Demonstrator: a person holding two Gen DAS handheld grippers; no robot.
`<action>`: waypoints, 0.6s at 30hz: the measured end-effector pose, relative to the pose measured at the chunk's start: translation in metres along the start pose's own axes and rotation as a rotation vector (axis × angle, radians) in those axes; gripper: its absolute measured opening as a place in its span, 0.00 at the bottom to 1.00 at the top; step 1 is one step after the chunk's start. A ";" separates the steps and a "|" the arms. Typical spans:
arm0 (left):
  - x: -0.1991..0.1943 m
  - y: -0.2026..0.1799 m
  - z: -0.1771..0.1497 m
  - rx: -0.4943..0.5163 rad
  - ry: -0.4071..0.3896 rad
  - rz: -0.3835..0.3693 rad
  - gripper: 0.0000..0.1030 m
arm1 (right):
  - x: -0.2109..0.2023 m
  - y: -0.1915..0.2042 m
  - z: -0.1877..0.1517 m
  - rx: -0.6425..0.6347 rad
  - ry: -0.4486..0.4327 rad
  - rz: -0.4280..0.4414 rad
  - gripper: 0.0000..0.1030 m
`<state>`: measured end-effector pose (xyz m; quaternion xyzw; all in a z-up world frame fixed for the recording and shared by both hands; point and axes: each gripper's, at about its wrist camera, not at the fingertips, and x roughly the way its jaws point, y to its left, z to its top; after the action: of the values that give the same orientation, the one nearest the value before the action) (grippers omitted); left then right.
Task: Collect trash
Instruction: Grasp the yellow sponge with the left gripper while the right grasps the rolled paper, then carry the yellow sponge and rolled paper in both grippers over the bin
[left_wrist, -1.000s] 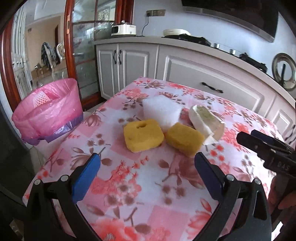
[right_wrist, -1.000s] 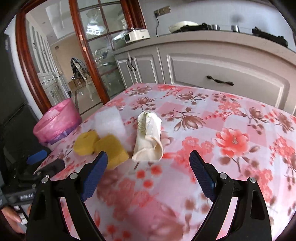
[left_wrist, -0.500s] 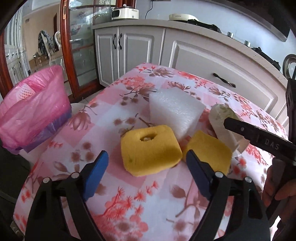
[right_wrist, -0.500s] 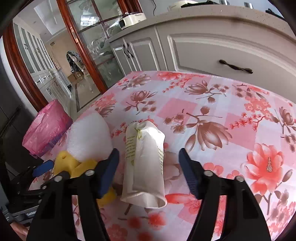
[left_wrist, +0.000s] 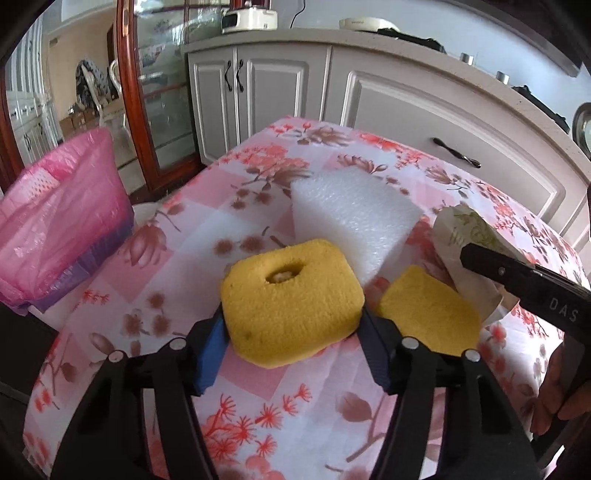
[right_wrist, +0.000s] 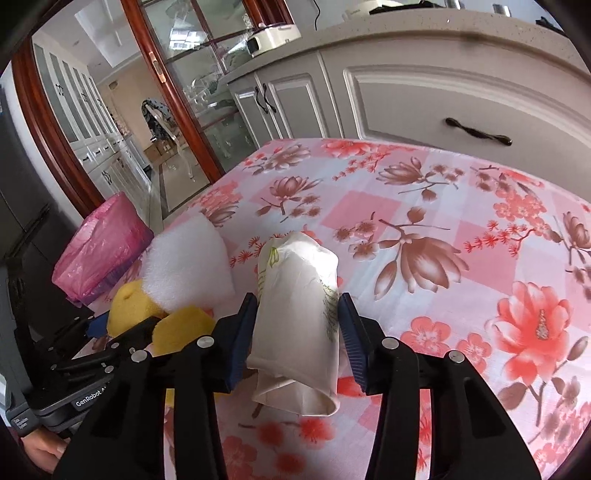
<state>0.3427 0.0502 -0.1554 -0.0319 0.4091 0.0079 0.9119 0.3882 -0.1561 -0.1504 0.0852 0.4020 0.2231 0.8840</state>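
Floral pink plastic-covered table: bore all items. Pink-bagged round waste bin: stood off the table at nine o'clock. White rectangular foam block: twelve o'clock, light, untouched. Yellow rectangular sponge with a hole: centre, soft, compressible; left gripper had just been closing, pads pressed on its short sides. Crumpled white paper bag: light, crushable; right gripper had just been closing, clamped narrowly across its middle.

Tablecloth: pink-white checks, red and brown flowers. On tablecloth: two yellow sponges, white foam block, cream paper wrapper with green print. Beside tablecloth: pink bin bag. Behind: white cabinets, black handles.
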 end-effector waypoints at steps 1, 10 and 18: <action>-0.005 -0.001 -0.001 0.007 -0.010 0.003 0.59 | -0.003 0.000 0.000 0.002 -0.005 -0.002 0.43; -0.052 0.000 -0.017 -0.022 -0.063 -0.013 0.59 | -0.063 0.015 -0.023 0.007 -0.064 -0.001 0.43; -0.098 -0.011 -0.043 0.001 -0.111 -0.038 0.59 | -0.109 0.029 -0.052 0.004 -0.097 0.000 0.43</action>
<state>0.2457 0.0380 -0.1102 -0.0387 0.3573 -0.0080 0.9332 0.2765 -0.1824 -0.1016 0.0975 0.3593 0.2178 0.9022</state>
